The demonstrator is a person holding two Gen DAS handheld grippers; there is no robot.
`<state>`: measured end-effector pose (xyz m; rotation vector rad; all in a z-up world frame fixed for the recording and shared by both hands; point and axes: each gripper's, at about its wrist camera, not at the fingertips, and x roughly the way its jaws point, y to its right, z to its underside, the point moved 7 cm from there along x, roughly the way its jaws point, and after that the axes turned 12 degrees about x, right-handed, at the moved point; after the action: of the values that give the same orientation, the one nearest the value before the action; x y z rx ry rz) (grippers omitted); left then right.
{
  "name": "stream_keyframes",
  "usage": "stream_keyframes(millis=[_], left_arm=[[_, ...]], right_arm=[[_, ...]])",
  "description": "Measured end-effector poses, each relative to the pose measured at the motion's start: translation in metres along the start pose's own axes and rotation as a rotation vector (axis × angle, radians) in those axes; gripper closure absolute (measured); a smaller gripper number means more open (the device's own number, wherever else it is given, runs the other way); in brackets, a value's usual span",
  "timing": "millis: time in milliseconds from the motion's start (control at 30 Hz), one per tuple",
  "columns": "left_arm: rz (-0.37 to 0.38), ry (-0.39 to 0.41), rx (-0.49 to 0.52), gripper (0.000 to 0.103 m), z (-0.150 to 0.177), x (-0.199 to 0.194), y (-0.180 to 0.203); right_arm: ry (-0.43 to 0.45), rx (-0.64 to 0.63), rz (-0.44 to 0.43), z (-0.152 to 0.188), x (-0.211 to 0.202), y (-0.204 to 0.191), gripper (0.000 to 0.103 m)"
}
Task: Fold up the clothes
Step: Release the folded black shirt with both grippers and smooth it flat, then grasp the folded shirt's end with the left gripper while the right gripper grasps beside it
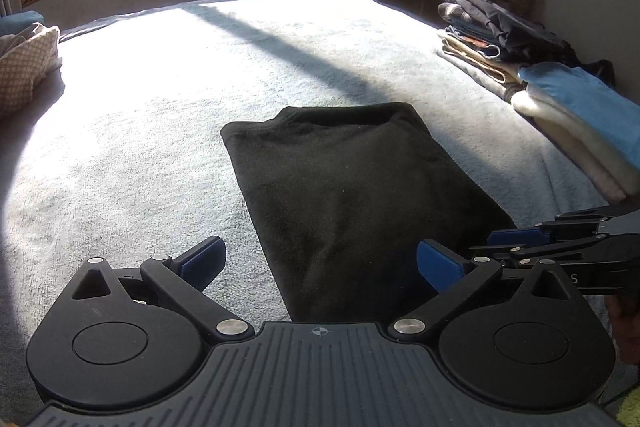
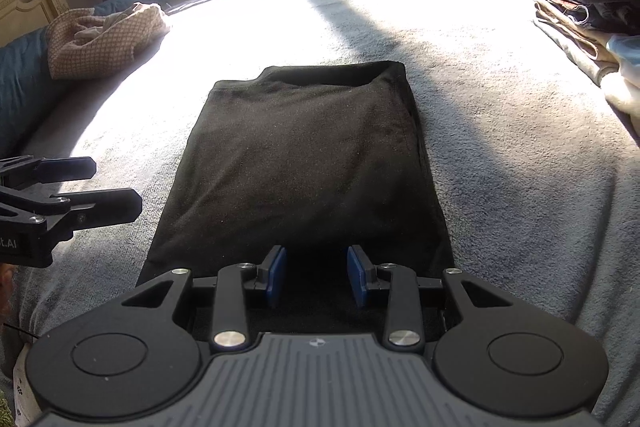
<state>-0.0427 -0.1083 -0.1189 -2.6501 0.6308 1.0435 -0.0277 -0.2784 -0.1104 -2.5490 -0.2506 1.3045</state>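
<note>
- A black folded garment (image 2: pixel 304 163) lies flat on the bed (image 2: pixel 500 131), in the middle of the near part. Its long shape runs from the near edge toward the far edge.
- The left gripper (image 1: pixel 320 261) hangs over the near left corner of the garment. Its jaws are spread wide and nothing is between them.
- The right gripper (image 2: pixel 317 275) hangs over the near end of the garment. Its jaws are partly apart, and the blue pads (image 2: pixel 276 275) press on nothing that I can see.
- A stack of folded clothes (image 1: pixel 540 67) sits along the right edge of the bed.
- A checked cloth (image 2: pixel 104 43) lies bunched at the left edge.
- Bright sun falls across the far half of the bed.
</note>
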Motion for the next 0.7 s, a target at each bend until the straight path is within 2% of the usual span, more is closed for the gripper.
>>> stream_keyframes(millis=[700], left_arm=[[-0.05,-0.032,-0.079,0.0,0.003,0.006,-0.012]], right_arm=[[0.001,0.026,0.001,0.0,0.0,0.004,0.066]])
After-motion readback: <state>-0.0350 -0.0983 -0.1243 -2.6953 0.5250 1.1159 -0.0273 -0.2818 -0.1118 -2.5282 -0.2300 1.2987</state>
